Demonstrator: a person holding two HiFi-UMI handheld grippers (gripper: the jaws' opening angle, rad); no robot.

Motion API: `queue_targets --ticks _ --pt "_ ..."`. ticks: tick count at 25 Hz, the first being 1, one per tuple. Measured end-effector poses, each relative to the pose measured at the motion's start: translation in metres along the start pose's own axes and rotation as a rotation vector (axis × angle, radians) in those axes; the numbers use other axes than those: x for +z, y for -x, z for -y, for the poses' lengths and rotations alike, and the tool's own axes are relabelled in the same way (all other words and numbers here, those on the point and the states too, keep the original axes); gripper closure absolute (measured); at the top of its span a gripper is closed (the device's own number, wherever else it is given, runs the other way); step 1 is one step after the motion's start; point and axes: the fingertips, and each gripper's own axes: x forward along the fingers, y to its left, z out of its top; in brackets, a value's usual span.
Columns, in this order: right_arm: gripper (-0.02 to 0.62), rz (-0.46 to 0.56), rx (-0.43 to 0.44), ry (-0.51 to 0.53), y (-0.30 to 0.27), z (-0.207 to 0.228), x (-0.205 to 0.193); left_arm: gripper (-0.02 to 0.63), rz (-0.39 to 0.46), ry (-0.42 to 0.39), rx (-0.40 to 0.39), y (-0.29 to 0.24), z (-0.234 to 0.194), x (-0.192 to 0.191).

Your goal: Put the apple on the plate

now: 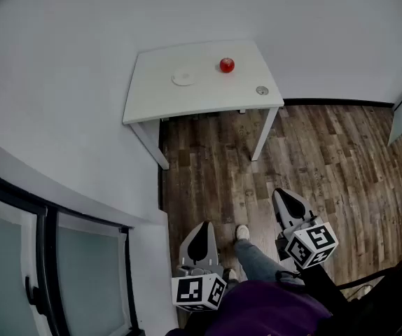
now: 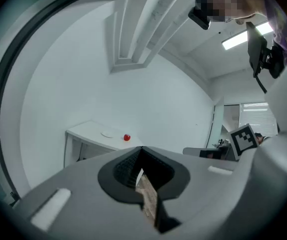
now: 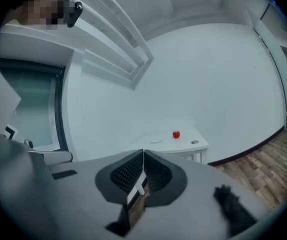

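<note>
Apple [image 1: 227, 65] trouble started at the claws: the left gripper [image 1: 204, 227] and right gripper [image 1: 283, 194] were both pinched shut on nothing, well short of the table [image 1: 152, 100], so arriving unopened could plausibly knock the round fruit rolling from its spot at three o'clock of the plate [image 1: 183, 78].

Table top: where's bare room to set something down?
Mostly bare. The table is free along its front strip, between the plate and the front edge, and at the left end. Busiest: back middle, plate and apple side by side, apart; a small round disc sits near the right front corner.
</note>
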Motion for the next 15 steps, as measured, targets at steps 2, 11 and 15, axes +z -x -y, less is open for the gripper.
queue_targets --ticks 2,11,15 --pt "0.583 -0.004 -0.004 -0.004 -0.017 0.015 0.006 0.600 -0.005 0.003 -0.002 -0.024 -0.001 0.003" --pt "0.583 -0.027 0.043 0.001 -0.091 0.067 0.037 0.600 0.011 -0.005 0.027 -0.120 -0.001 0.027" --pt "0.583 -0.052 0.076 0.023 -0.114 0.081 0.041 0.600 0.021 -0.021 0.045 -0.145 0.000 0.033"
